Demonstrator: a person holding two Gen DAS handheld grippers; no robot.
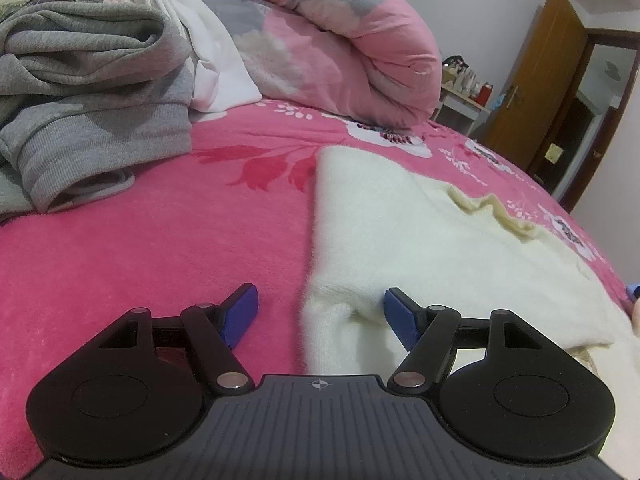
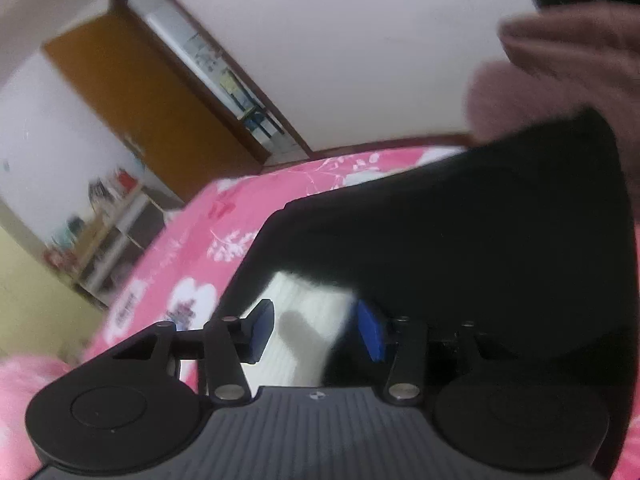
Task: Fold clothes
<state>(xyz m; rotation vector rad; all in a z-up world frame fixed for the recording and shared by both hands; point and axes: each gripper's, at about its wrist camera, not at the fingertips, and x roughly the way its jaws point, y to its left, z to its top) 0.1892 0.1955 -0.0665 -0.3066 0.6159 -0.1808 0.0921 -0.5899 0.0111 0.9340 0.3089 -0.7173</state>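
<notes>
Lying flat on the pink bed (image 1: 160,260), the cream sweater (image 1: 420,240) sits partly between the wide, empty left tongs (image 1: 320,312). Right tongs (image 2: 316,330) stand narrower, gripping nothing, over the sweater beside a black garment (image 2: 460,240).

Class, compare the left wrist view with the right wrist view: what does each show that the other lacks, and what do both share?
Only the left wrist view shows the gray sweatshirt, the rolled pink quilt and the open left claw at the cream sweater. Only the right wrist view shows a black garment and the open right claw. Both show the pink floral bedsheet and a brown door.
</notes>
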